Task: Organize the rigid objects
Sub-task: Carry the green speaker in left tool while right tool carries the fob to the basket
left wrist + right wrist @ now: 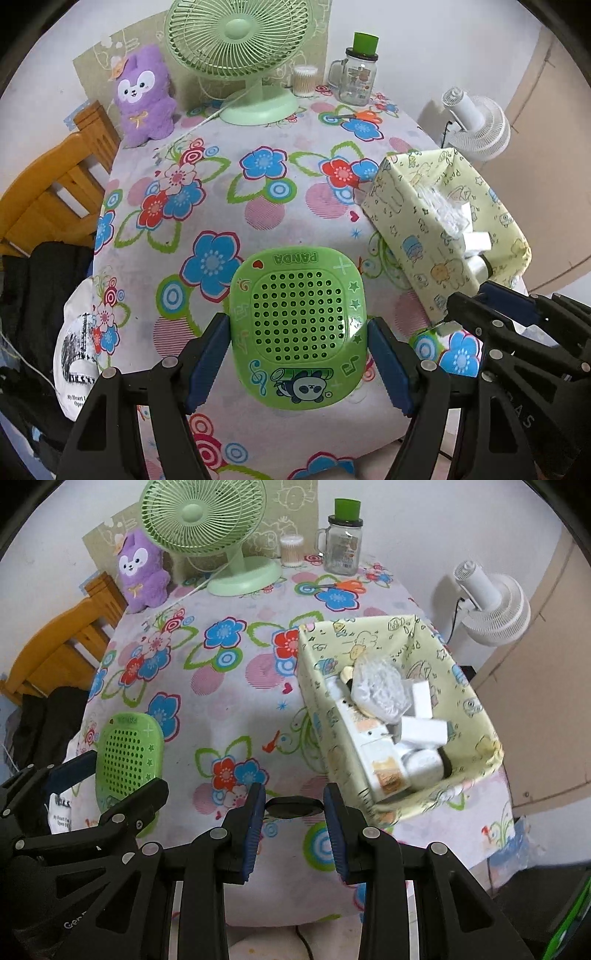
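While left gripper (299,363) clamps green case (299,328), fabric bin (476,716) holds boxes (421,729); right gripper (293,832) pinches dark disc (293,808)

Panda tray (299,328) between pads of left gripper (298,363), above near edge of tabletop (295,199). Fabric bin (399,716) right of tray, on tabletop; boxes (421,731) inside. Right gripper (293,834) before bin's near corner. Desk fan (240,48), plush toy (146,92), jar (356,75) along far edge.
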A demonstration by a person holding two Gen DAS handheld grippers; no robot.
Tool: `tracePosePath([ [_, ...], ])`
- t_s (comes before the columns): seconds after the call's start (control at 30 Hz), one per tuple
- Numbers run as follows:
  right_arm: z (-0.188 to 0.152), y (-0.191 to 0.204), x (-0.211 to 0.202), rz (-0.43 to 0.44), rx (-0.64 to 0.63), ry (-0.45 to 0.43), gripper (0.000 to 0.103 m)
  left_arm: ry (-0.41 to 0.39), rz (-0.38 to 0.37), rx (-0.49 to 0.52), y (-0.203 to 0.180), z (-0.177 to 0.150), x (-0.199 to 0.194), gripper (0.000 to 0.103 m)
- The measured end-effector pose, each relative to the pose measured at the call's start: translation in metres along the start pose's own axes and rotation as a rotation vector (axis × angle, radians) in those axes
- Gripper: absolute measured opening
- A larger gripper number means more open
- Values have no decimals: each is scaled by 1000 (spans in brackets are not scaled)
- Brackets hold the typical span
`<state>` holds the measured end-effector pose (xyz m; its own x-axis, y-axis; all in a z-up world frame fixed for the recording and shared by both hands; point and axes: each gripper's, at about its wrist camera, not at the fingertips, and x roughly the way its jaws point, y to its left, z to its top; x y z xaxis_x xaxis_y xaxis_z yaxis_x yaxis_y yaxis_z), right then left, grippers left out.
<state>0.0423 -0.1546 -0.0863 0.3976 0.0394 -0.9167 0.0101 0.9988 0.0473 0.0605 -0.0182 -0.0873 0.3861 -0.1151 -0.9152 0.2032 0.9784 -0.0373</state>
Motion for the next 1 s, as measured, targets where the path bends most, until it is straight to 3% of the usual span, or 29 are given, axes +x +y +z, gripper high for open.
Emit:
tracePosePath([
  [0.3,18,-27,-7,22,-51,-17,36,-17,22,-38,-27,16,-4,77],
  [1.0,34,-94,-15,30,-49,-31,35,-38,27,-13,-92,45,-3,77],
])
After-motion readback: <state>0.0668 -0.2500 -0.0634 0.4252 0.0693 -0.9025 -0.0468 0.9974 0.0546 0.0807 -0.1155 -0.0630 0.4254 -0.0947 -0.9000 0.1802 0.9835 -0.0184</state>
